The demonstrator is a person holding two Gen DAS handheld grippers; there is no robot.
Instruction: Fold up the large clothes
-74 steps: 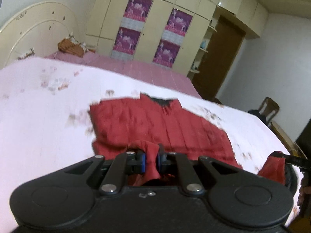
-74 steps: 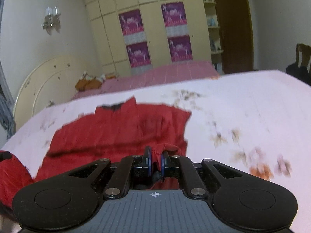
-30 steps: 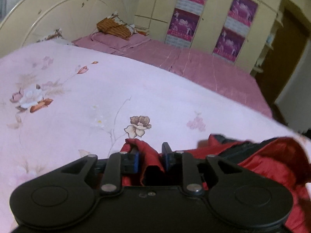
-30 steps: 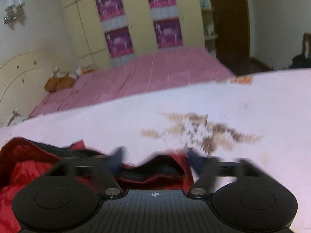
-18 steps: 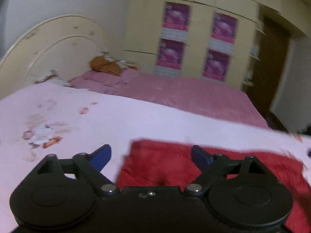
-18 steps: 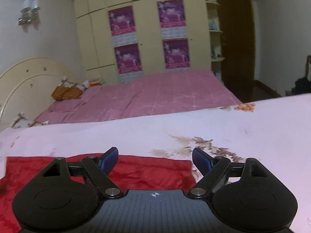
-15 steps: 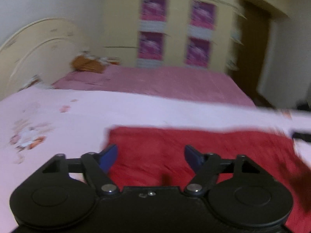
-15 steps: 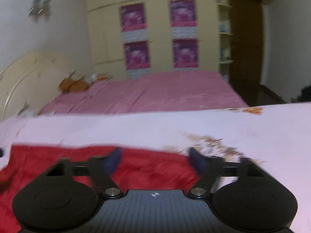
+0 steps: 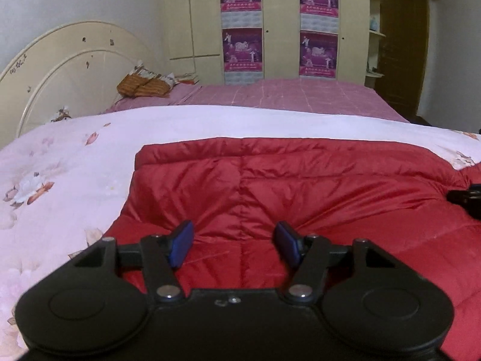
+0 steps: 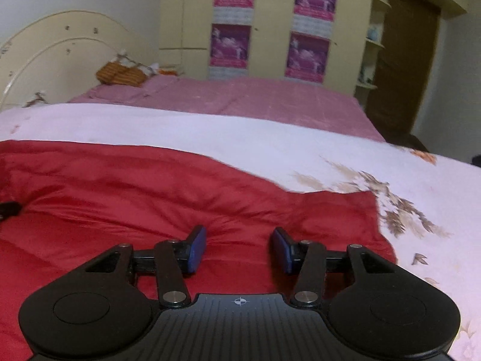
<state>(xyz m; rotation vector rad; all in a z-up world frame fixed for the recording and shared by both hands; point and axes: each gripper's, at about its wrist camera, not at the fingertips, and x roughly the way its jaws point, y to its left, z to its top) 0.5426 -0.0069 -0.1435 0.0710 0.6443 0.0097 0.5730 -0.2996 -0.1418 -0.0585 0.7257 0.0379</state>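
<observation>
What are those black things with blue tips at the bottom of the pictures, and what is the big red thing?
Those are two grabbing tools, like big tweezers, that a person holds, one in each hand. Each has a small camera looking forward along its two fingers, so one picture comes from the left gripper and the other from the right gripper. The blue tips are soft pads for pinching. Both grippers are open and hold nothing. The red thing is a puffy red jacket, lying folded on a pink flowered bedspread. Behind it you can see a cream headboard and a wardrobe with purple posters.
</observation>
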